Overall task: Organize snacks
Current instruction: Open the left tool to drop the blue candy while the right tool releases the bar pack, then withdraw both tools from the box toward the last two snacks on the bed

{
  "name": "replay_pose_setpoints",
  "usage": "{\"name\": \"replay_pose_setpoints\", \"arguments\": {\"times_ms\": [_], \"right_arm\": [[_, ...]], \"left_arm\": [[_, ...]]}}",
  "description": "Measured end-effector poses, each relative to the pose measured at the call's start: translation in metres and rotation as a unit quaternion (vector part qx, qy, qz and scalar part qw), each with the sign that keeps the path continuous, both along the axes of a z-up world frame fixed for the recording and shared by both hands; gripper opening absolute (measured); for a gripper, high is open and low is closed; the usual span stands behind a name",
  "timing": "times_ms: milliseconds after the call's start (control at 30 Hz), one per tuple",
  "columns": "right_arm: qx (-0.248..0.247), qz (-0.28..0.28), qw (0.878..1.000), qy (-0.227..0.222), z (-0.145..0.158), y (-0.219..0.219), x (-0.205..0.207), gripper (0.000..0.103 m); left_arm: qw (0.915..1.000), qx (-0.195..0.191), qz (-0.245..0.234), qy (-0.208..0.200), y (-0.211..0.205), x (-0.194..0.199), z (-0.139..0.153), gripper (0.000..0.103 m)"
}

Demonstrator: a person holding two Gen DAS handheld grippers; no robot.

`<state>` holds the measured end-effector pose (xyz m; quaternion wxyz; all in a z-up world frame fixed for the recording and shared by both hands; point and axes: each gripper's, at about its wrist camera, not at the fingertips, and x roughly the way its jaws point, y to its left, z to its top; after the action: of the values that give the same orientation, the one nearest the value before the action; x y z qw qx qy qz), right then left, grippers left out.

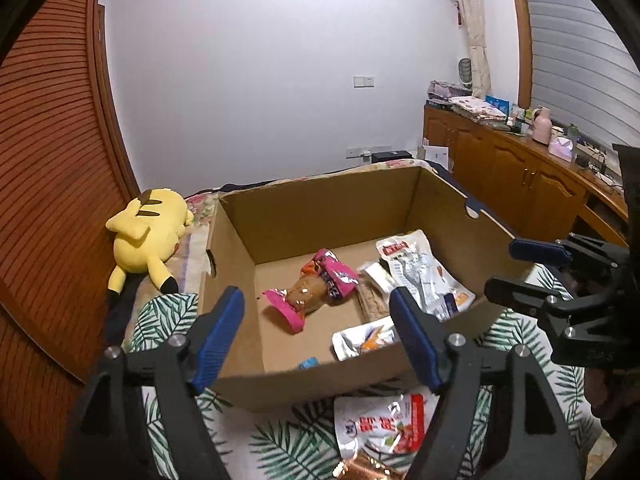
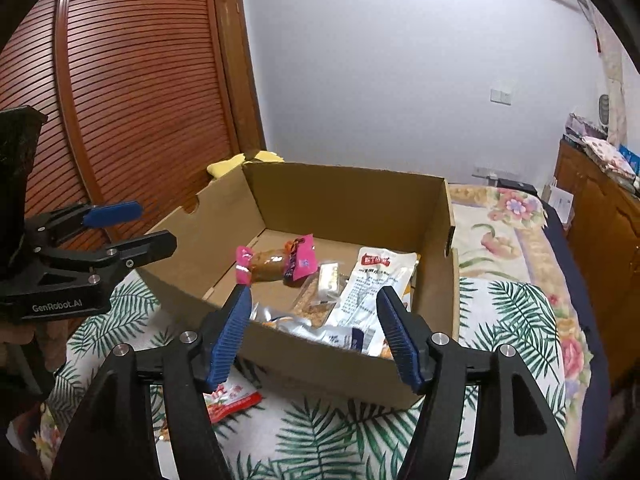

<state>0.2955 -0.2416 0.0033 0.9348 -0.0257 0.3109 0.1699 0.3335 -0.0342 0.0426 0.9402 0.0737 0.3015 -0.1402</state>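
Note:
An open cardboard box [image 1: 320, 384] [image 2: 320, 360] stands on a leaf-print bedspread. Inside lie a pink-wrapped snack [image 1: 320, 284] [image 2: 276, 266], a white pouch [image 1: 416, 268] [image 2: 372, 284], a silver pouch [image 1: 360, 338] [image 2: 288, 320] and a grain bar. A red-and-white packet [image 1: 384, 424] [image 2: 232, 400] lies on the bedspread in front of the box, with a copper foil wrapper [image 1: 364, 468] beside it. My left gripper [image 1: 316, 294] [image 2: 156, 226] hovers open at the box's near left side. My right gripper [image 2: 314, 293] [image 1: 504, 270] hovers open over the near wall. Neither holds anything.
A yellow plush toy [image 1: 148, 232] lies left of the box against a slatted wooden wardrobe [image 1: 52, 120]. A floral quilt [image 2: 500, 216] covers the bed to the right. Wooden cabinets [image 1: 520, 176] with clutter on top line the right wall.

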Motion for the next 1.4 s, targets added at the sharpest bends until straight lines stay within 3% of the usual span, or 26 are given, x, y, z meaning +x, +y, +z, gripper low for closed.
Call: {"name": "replay_pose_setpoints", "arguments": {"times_ms": [533,833,1033,1400], "right_arm": [[-0.01,0.024,1.0,0.005,-0.006,0.033,-0.055,0.067],[-0.019,0.039,0.999,0.027,-0.028,0.054,-0.065,0.068],[-0.031,0.058,0.997,0.047,-0.05,0.067,-0.062,0.067],[-0.071,0.089,0.989,0.093,-0.091,0.086,-0.034,0.063]], "left_arm": [[0.9994,-0.011,-0.022,0.023,0.023,-0.069,-0.01,0.076],[0.9982,-0.005,-0.009,0.059,0.046,-0.086,-0.046,0.076],[0.9944,-0.005,-0.005,0.105,0.056,-0.088,-0.081,0.076],[0.9878,-0.005,-0.002,0.156,0.065,-0.087,-0.128,0.076]]}}
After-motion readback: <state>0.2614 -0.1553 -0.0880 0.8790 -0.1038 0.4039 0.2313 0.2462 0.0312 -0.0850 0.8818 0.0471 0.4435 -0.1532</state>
